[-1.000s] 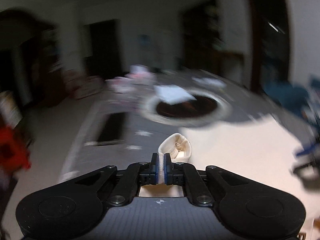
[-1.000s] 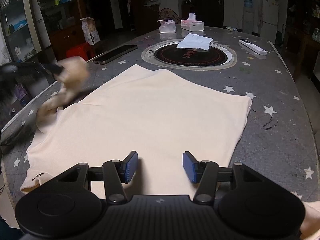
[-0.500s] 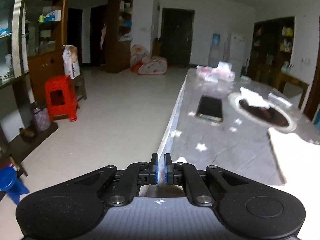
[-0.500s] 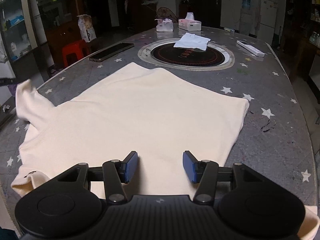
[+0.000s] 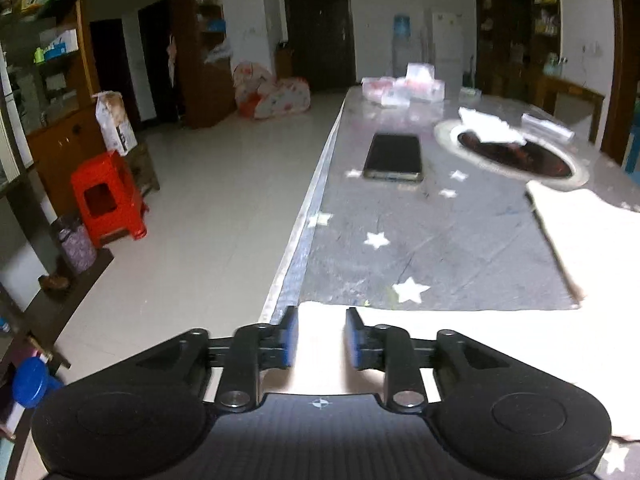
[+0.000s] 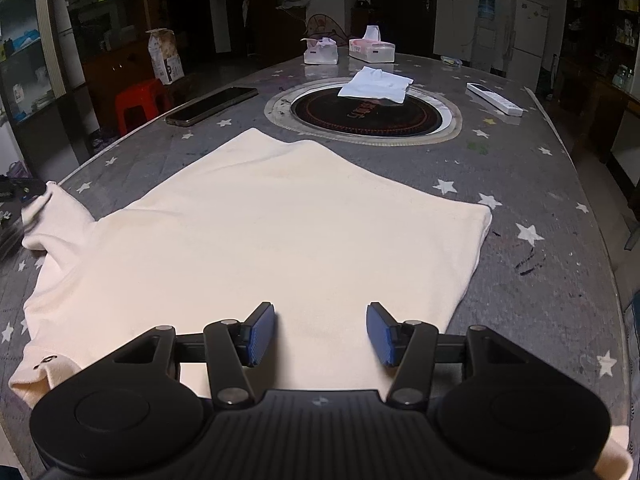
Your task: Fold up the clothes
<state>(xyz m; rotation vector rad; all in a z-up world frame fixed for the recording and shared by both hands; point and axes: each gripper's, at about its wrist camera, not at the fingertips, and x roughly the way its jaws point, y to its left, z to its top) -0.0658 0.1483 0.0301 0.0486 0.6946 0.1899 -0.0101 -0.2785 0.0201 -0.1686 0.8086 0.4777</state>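
Cream shirt (image 6: 260, 240) is spread flat on the counter (image 6: 540, 200), one sleeve (image 6: 52, 216) reaching its left edge; no fold is seen. Left gripper (image 5: 322, 338) hangs over that sleeve, jaws spread, pinching nothing; right gripper (image 6: 320, 334) likewise, at the near edge. Any fold would call for a hem or sleeve to be pinched.

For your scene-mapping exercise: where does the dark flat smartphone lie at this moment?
In the right wrist view the dark flat smartphone lies at the table's left edge, left of the round black cooktop and beyond the cream shirt.
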